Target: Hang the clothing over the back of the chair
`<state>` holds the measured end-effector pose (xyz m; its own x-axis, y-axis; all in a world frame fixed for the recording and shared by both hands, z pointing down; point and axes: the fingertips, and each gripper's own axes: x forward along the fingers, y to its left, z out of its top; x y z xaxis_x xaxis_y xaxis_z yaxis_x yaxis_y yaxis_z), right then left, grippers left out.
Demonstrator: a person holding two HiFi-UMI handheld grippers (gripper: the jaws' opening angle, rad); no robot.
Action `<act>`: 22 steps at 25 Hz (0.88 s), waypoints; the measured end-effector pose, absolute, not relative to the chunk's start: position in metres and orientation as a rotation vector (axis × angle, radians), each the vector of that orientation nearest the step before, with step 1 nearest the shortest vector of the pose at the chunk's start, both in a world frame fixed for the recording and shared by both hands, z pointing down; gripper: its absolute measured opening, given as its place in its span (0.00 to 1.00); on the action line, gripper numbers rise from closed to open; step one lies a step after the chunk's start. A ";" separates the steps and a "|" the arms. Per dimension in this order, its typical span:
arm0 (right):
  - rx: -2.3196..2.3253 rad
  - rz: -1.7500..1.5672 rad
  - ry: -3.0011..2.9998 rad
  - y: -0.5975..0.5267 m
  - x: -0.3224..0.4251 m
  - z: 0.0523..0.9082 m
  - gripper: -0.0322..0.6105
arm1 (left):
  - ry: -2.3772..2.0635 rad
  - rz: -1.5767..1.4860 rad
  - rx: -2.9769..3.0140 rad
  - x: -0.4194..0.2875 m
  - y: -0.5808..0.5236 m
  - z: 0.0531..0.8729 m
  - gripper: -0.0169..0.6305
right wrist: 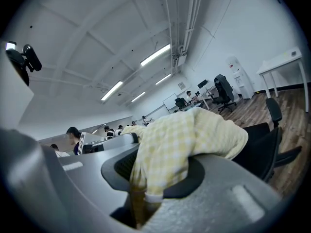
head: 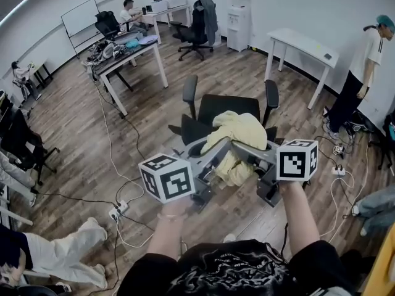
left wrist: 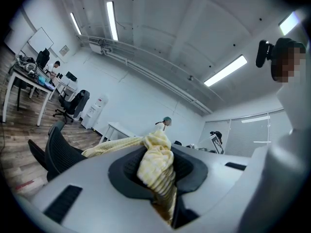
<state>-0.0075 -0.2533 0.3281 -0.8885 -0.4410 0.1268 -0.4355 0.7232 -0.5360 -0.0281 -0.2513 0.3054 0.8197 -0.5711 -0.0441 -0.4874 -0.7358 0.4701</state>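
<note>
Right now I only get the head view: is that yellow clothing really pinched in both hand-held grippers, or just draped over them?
Observer: Pinched. The left gripper view shows the left hand-held gripper closed on a bunched fold of the clothing.
Operator: And the right one?
Observer: Same: in its own view the right hand-held gripper clamps a fold, the rest spilling over one jaw.
Operator: Plain yellow?
Observer: No, checked yellow and white.

Black shirt [head: 237, 267], grey left claw [head: 216, 153], grey right claw [head: 250, 150]
</note>
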 end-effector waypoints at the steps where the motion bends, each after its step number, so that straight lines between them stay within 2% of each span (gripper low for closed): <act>1: -0.737 -0.904 2.905 -0.253 -0.007 0.328 0.21 | -0.790 -0.255 2.556 -0.028 -0.251 0.306 0.14; 22: -0.731 -0.995 2.874 -0.225 -0.008 0.361 0.21 | -0.778 -0.285 2.508 -0.029 -0.223 0.337 0.14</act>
<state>-0.0077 -0.2250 0.3608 -0.8907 -0.4338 0.1361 -0.4250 0.6884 -0.5878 -0.0291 -0.2234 0.3372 0.8153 -0.5767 -0.0511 -0.4732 -0.7146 0.5152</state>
